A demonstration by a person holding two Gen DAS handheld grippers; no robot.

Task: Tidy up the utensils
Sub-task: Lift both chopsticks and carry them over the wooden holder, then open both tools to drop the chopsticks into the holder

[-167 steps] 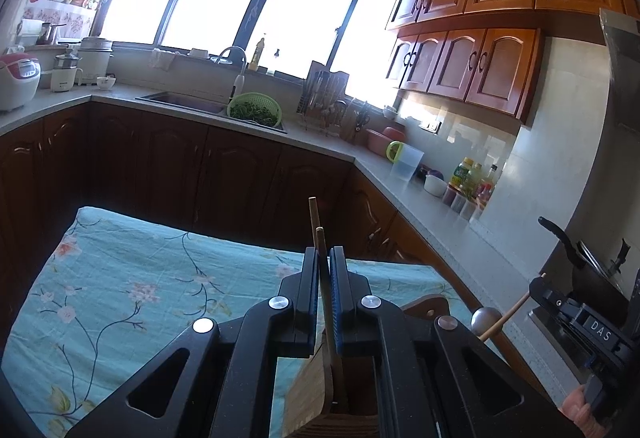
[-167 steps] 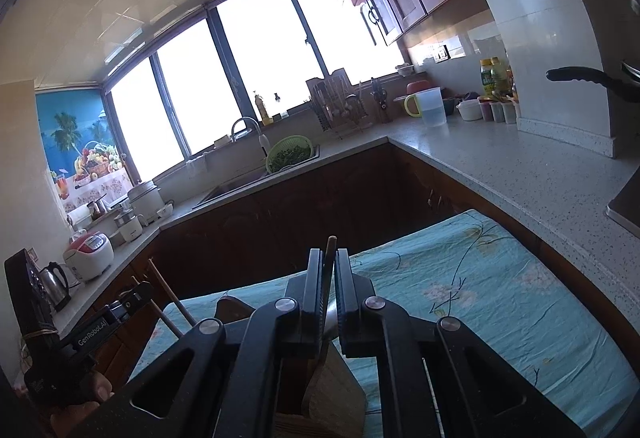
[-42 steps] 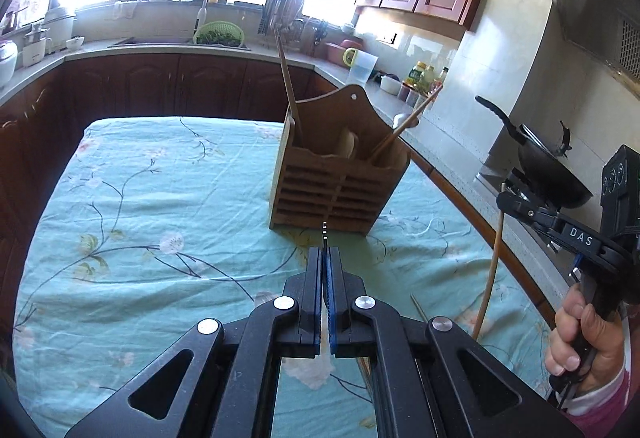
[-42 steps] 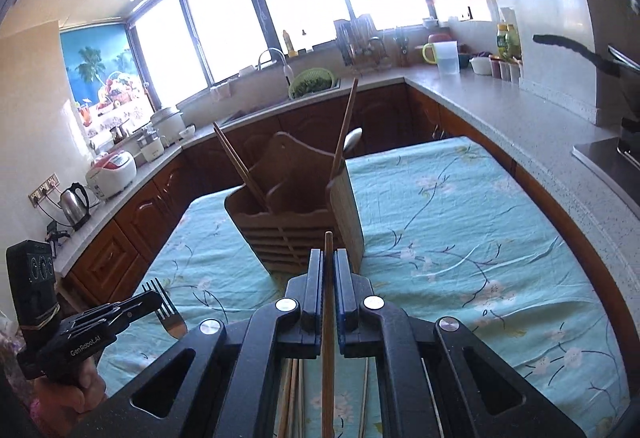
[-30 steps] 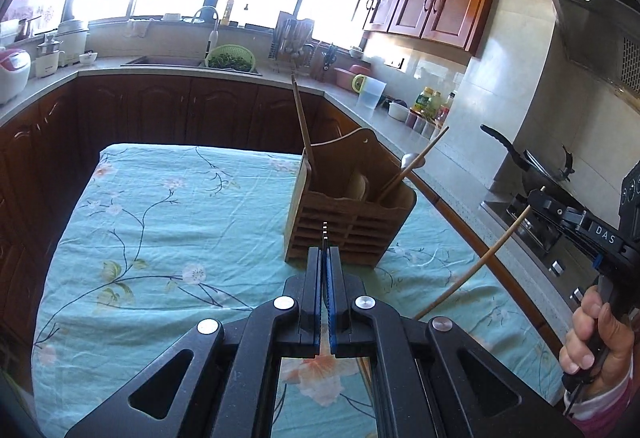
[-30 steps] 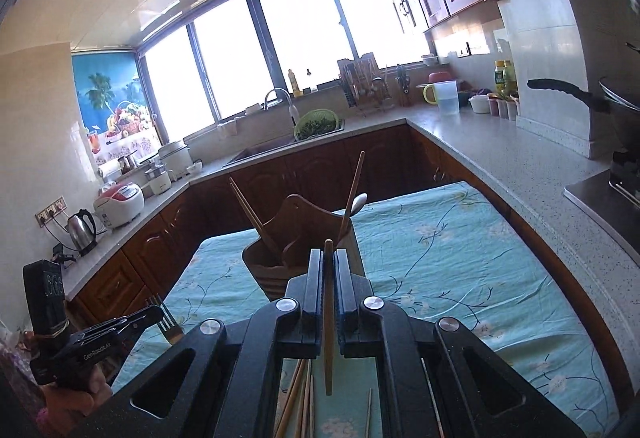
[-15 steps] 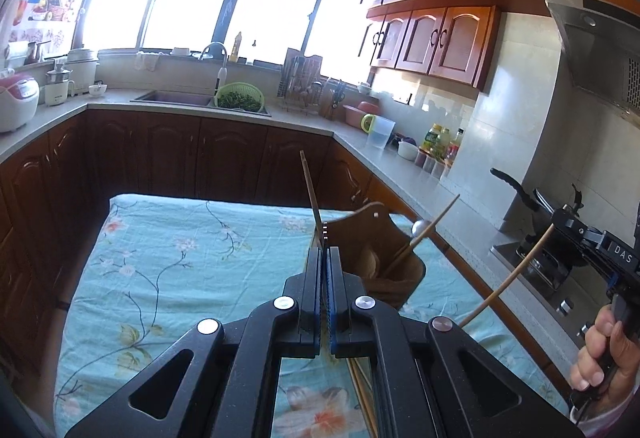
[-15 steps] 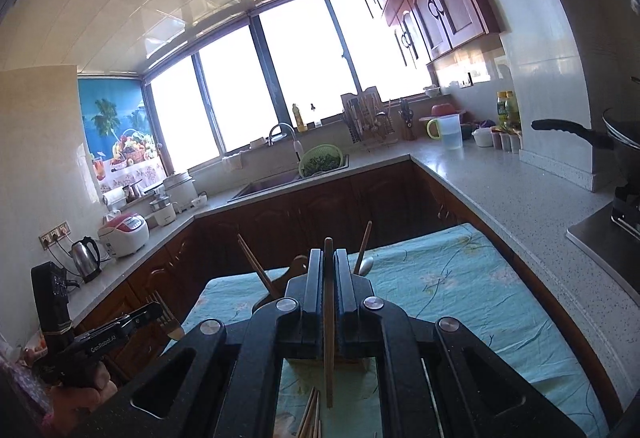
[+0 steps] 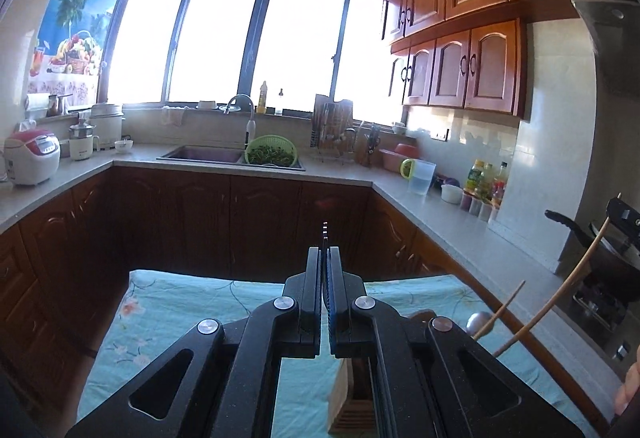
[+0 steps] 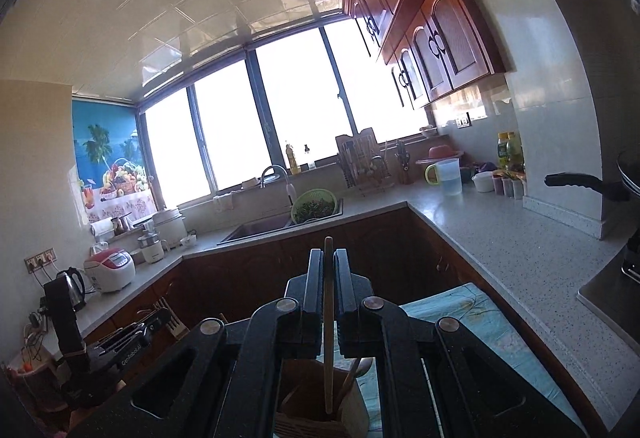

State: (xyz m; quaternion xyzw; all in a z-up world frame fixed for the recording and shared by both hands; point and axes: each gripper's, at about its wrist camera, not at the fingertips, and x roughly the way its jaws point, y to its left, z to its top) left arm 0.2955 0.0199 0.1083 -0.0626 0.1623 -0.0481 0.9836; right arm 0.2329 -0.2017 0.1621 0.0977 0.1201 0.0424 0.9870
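My left gripper (image 9: 324, 258) is shut on a metal fork; its thin edge (image 9: 325, 230) pokes up past the jaws, and its tines (image 10: 170, 318) show in the right wrist view. My right gripper (image 10: 329, 258) is shut on a wooden chopstick (image 10: 329, 338) that runs down into the wooden utensil holder (image 10: 320, 414) right below it. The holder (image 9: 348, 398) also sits under my left gripper. It holds a chopstick (image 9: 506, 306) and a metal spoon (image 9: 478, 320). The right gripper's chopstick (image 9: 560, 294) slants in from the right.
The holder stands on a table with a teal floral cloth (image 9: 180, 310). Kitchen counters (image 9: 432, 213) wrap around, with a sink (image 9: 200, 153), green colander (image 9: 272, 153), rice cooker (image 9: 30, 161), and a pan (image 9: 600, 242) on the stove at right.
Both grippers have risen and moved over the holder, which has dropped to the bottom of both views. The right gripper's chopstick now reaches down into the holder.
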